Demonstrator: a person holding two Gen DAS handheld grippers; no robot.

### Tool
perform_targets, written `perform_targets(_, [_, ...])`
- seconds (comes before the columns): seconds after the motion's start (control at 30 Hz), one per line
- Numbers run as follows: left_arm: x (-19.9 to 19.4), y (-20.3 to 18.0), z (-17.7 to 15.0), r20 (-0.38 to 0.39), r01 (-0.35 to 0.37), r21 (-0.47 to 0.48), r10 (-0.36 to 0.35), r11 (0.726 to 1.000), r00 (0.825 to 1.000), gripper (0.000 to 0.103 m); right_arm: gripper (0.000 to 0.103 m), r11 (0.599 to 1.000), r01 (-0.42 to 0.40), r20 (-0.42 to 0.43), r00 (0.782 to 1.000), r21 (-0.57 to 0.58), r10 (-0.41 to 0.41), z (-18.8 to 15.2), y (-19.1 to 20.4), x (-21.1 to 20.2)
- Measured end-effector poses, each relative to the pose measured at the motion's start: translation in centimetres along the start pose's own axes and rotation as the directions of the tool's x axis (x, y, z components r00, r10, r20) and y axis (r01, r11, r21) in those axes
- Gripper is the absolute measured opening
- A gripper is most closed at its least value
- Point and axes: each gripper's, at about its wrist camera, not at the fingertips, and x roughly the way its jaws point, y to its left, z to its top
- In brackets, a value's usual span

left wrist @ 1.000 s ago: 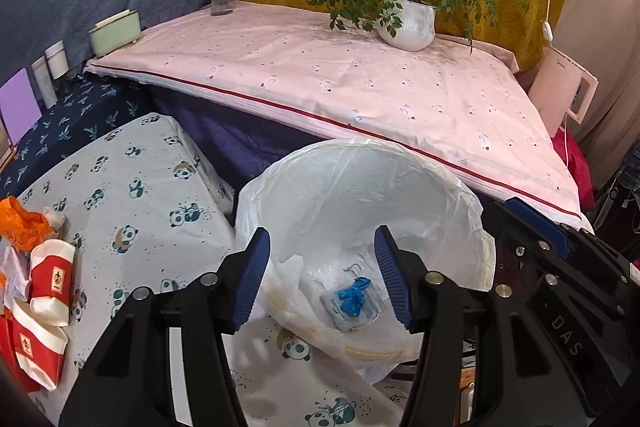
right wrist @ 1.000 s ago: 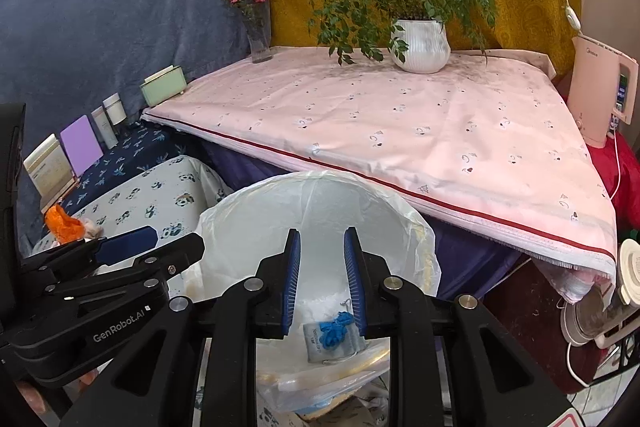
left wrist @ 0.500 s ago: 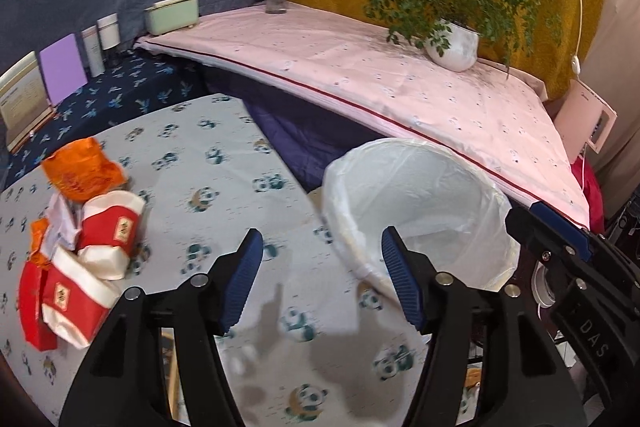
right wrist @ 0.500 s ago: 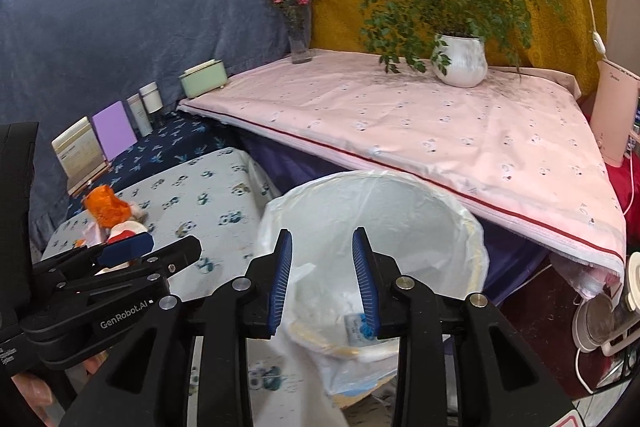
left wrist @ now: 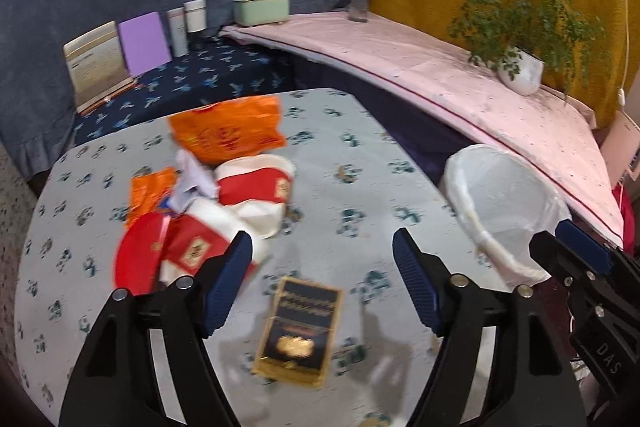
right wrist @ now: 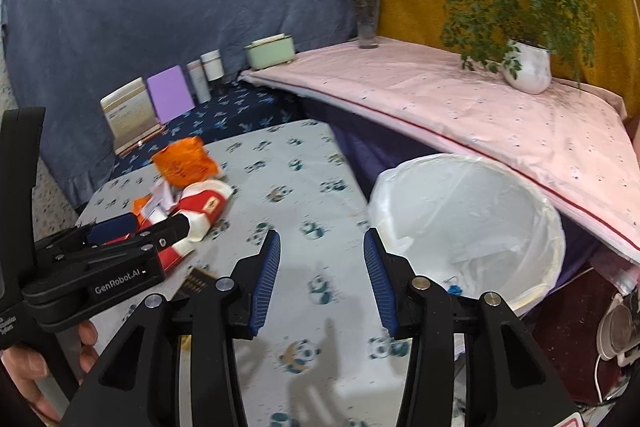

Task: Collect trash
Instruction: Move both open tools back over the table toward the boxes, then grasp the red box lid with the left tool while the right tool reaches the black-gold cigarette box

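Both tools have swung away from the white-lined round bin (right wrist: 468, 227): left tool (left wrist: 322, 287) wide open, right tool (right wrist: 320, 279) partly open, both empty. Left of the bin, the black-and-gold flat packet (left wrist: 300, 331) and red-and-white paper cups (left wrist: 252, 195) await pickup on the panda-print table (left wrist: 344, 155).

"GenRobot.AI" runs in white letters along the black body of the left gripper (right wrist: 120, 227), at the near left of the right wrist view. "DAS" stands in pale letters on the black body of the right gripper (left wrist: 588, 255), at the near right of the left wrist view. Print on the dark gold-edged packet (left wrist: 298, 331) and on the red-and-white paper cups (left wrist: 256, 193) is too blurred to read.
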Motion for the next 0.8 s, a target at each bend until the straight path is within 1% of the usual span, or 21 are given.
perform_targets(0.1, [-0.2, 2.5, -1.0, -0.013, -0.027, -0.036, 0.027, 0.999, 1.000, 0.072, 0.047, 0.999, -0.029, -0.031, 0.999, -0.020, 0.029, -1.0, 2.1, 0.8])
perform_targets(0.23, [-0.1, 5.7, -2.7, -0.034, -0.080, -0.079, 0.077, 0.994, 0.996, 0.081, 0.049, 0.996, -0.073, -0.084, 0.994, -0.045, 0.069, -2.3, 5.0, 2.2])
perform_targets(0.4, [0.4, 9.1, -4.4, -0.067, -0.129, -0.115, 0.122, 0.985, 0.990, 0.084, 0.053, 0.992, -0.116, -0.153, 0.983, -0.057, 0.106, -4.1, 8.0, 4.3])
perform_targets(0.43, [0.4, 9.7, -4.7, -0.070, -0.134, -0.122, 0.127, 0.983, 0.990, 0.087, 0.054, 0.991, -0.120, -0.165, 0.980, -0.061, 0.109, -4.3, 8.6, 4.6])
perform_targets(0.47, [0.4, 10.4, -5.1, -0.070, -0.141, -0.128, 0.133, 0.982, 0.989, 0.090, 0.055, 0.990, -0.121, -0.176, 0.978, -0.066, 0.108, -4.7, 9.2, 5.0])
perform_targets(0.53, [0.5, 11.3, -5.5, -0.069, -0.151, -0.125, 0.144, 0.981, 0.987, 0.090, 0.058, 0.990, -0.119, -0.189, 0.977, -0.077, 0.103, -5.3, 10.2, 5.6])
perform_targets(0.6, [0.7, 12.0, -5.8, -0.072, -0.161, -0.114, 0.154, 0.980, 0.985, 0.090, 0.060, 0.990, -0.112, -0.200, 0.975, -0.082, 0.093, -5.6, 11.0, 6.2])
perform_targets(0.73, [1.6, 13.4, -6.2, -0.079, -0.165, -0.095, 0.157, 0.982, 0.984, 0.090, 0.060, 0.992, -0.105, -0.225, 0.971, -0.070, 0.087, -6.1, 12.0, 7.4])
perform_targets(0.8, [2.0, 14.1, -6.3, -0.084, -0.168, -0.100, 0.160, 0.981, 0.984, 0.090, 0.061, 0.993, -0.089, -0.229, 0.971, -0.071, 0.071, -6.3, 12.5, 7.8])
